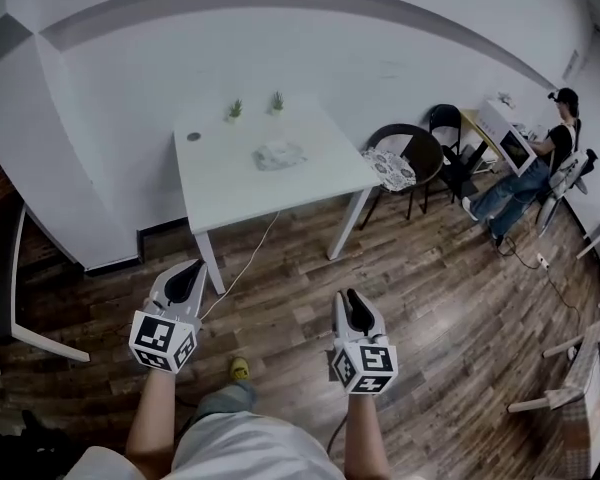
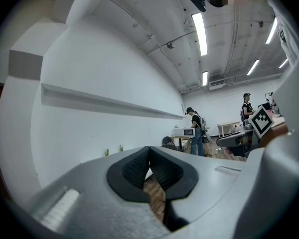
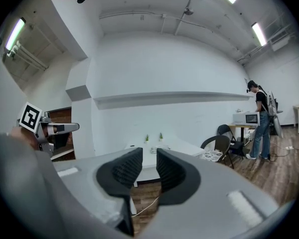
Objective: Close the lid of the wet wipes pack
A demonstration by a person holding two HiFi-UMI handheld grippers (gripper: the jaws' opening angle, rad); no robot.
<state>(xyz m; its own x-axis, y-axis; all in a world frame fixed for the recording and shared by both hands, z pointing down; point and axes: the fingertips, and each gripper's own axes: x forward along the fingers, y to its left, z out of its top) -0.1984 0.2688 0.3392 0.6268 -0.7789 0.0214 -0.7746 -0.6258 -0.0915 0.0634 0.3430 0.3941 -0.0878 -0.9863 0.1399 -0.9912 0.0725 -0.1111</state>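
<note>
The wet wipes pack (image 1: 278, 154) lies near the middle of a white table (image 1: 220, 173) that stands against the wall, well apart from both grippers. From here it is too small to tell whether its lid is up or down. 2 little potted plants (image 1: 235, 109) sit at the table's far edge, and a small dark round thing (image 1: 193, 136) is near its left corner.

The person stands back on the wooden floor (image 1: 430, 298) and holds the 2 grippers out level, pointing toward the table. The left gripper (image 1: 190, 266) has its pads meeting at the tips with nothing between them. The right gripper (image 1: 350, 296) has its jaws parted by a narrow gap and holds nothing; in the right gripper view the table shows through that gap.

A black chair (image 1: 405, 153) with a patterned cushion stands just right of the table. Further right, another person (image 1: 525, 173) sits at a desk. A cable (image 1: 245, 268) trails from the table across the floor.
</note>
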